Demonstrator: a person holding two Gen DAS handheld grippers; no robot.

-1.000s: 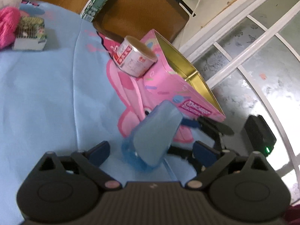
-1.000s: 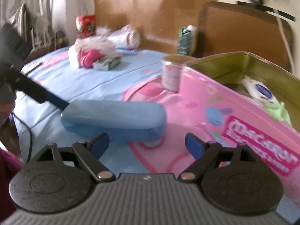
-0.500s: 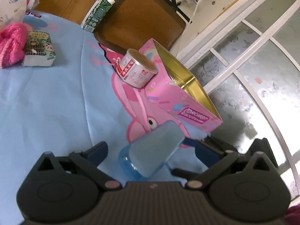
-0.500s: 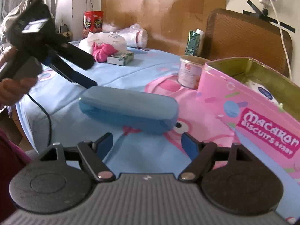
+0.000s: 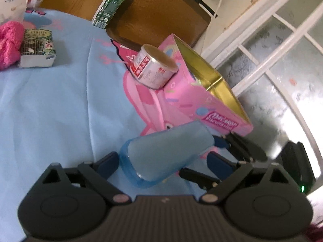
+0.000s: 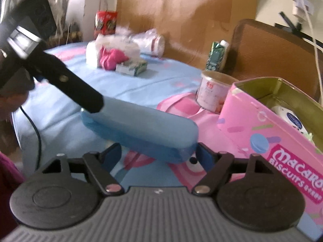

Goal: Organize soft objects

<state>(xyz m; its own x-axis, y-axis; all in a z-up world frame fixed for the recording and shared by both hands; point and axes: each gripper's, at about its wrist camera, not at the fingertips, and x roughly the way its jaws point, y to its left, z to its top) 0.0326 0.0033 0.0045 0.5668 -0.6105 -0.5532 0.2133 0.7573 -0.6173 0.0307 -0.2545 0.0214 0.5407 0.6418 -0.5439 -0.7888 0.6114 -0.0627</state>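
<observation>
From my left wrist camera, the left gripper points down at the long translucent blue plastic case on the light blue cartoon tablecloth, jaws closing, pads apparently not yet pressing; the right gripper flanks its far end, nearer than a second ago.

From my right wrist camera, that gripper's jaws are closing around the case, beside the pink macaron biscuit tin; motion blur hides contact.

A pale blue case is seen on a light blue, pink-patterned cloth, beside a pink, gold-lined biscuit tin and a green carton.
</observation>
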